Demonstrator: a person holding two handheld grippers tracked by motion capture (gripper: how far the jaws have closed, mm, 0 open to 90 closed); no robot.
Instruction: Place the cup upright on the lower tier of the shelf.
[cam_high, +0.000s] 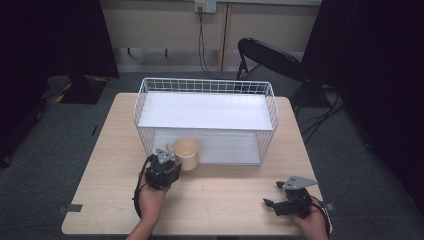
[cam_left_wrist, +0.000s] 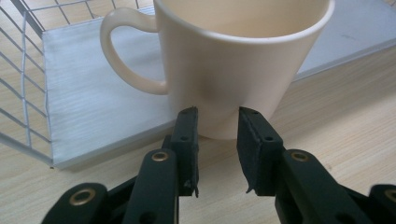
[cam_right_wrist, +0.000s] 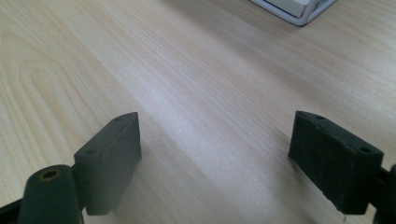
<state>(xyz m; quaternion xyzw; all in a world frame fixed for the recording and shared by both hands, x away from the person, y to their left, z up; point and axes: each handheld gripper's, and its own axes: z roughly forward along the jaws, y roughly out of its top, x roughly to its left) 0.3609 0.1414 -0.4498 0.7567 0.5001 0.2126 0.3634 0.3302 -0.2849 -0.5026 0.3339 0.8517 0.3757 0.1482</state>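
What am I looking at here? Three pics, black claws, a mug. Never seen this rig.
There is no robot arm: a person holds a two-jaw gripper in each hand at a wooden table. The high view looks down from above the person's side. The other two views come from cameras riding on each gripper, looking along its black jaws. On the table stands a white wire rack with two shelves, and a cream mug sits at the front edge of its lower shelf. The left gripper is right at the mug's base, jaws narrowly parted with nothing between them. The right gripper is wide open above bare table, holding nothing.
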